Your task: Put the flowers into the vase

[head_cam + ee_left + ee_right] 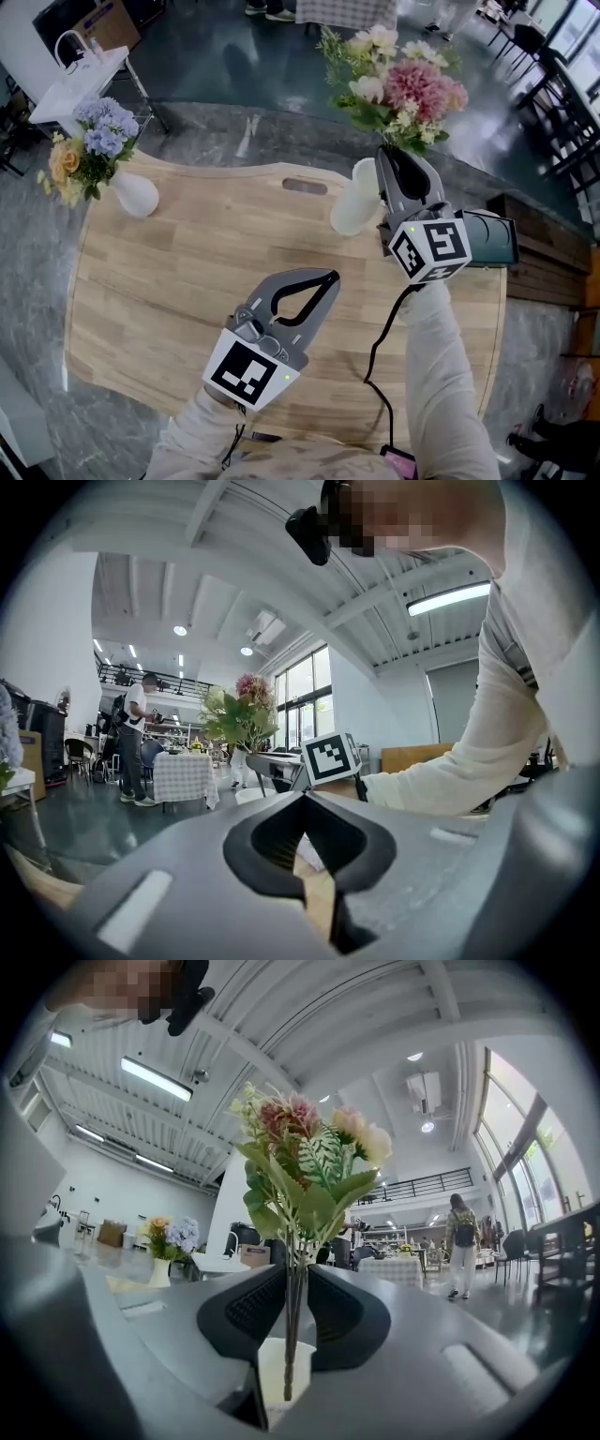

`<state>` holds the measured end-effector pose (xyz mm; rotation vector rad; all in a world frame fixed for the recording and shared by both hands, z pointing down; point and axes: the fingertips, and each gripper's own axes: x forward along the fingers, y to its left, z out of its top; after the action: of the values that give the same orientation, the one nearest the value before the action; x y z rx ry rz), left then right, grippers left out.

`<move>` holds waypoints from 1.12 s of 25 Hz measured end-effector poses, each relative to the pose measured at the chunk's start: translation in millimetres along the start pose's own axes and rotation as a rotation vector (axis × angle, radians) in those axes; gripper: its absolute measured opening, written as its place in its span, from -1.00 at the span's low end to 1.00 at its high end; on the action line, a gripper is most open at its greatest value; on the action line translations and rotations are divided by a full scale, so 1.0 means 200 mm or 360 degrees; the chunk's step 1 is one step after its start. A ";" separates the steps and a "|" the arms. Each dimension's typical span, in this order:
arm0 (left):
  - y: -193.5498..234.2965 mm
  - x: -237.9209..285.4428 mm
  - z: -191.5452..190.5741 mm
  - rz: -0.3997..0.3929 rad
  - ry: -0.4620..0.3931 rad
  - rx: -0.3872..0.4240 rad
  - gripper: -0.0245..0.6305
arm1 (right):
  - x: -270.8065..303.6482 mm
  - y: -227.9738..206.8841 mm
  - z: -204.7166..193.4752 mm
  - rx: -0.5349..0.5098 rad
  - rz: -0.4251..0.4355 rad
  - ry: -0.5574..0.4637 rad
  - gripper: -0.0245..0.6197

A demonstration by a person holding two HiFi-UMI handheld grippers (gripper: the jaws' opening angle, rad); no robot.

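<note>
Far left on the wooden table (178,291): a second vase (135,193) of blue and yellow blooms (91,148), upright near the rim, well apart from the work. Lower centre: left gripper (330,277), jaws closed tip to tip on nothing, above bare boards. Right of centre: white vase (354,199), upright. Just beside it: right gripper (395,161), jaws pinched narrow on the stems of the flowers (398,80), pink and cream heads above. Along those jaws, stem ends low over the vase mouth; inside or not, cannot tell. Around: glossy dark floor (244,66), white side table (80,80), distant people.
</note>
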<state>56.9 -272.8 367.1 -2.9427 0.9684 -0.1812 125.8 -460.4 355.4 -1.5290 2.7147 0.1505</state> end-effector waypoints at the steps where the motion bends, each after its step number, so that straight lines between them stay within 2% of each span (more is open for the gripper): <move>1: 0.00 0.00 0.00 -0.0001 0.0000 0.0003 -0.92 | 0.00 0.00 -0.01 -0.0006 -0.0005 0.0014 -0.64; 4: 0.00 -0.01 0.00 -0.0002 0.0003 0.0014 -0.92 | -0.01 0.00 -0.05 -0.0025 -0.0010 0.0084 -0.48; 8: 0.01 -0.02 -0.02 0.0001 0.0005 0.0012 -0.92 | -0.03 0.04 -0.15 -0.0033 0.0022 0.0194 -0.41; 14: 0.00 0.00 0.01 -0.0007 0.0018 0.0034 -0.92 | -0.07 0.05 -0.19 -0.0001 0.0077 0.0262 -0.28; 21: -0.02 -0.01 0.01 -0.0009 0.0009 0.0033 -0.92 | -0.12 0.06 -0.26 0.0052 0.0115 0.0341 -0.23; 28: -0.04 0.00 0.03 -0.0016 0.0005 0.0045 -0.92 | -0.17 0.07 -0.27 0.0182 0.0140 0.0316 -0.18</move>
<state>61.6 -266.8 362.0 -2.9234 0.9435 -0.1984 133.5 -429.8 412.4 -1.4673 2.8844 -0.1610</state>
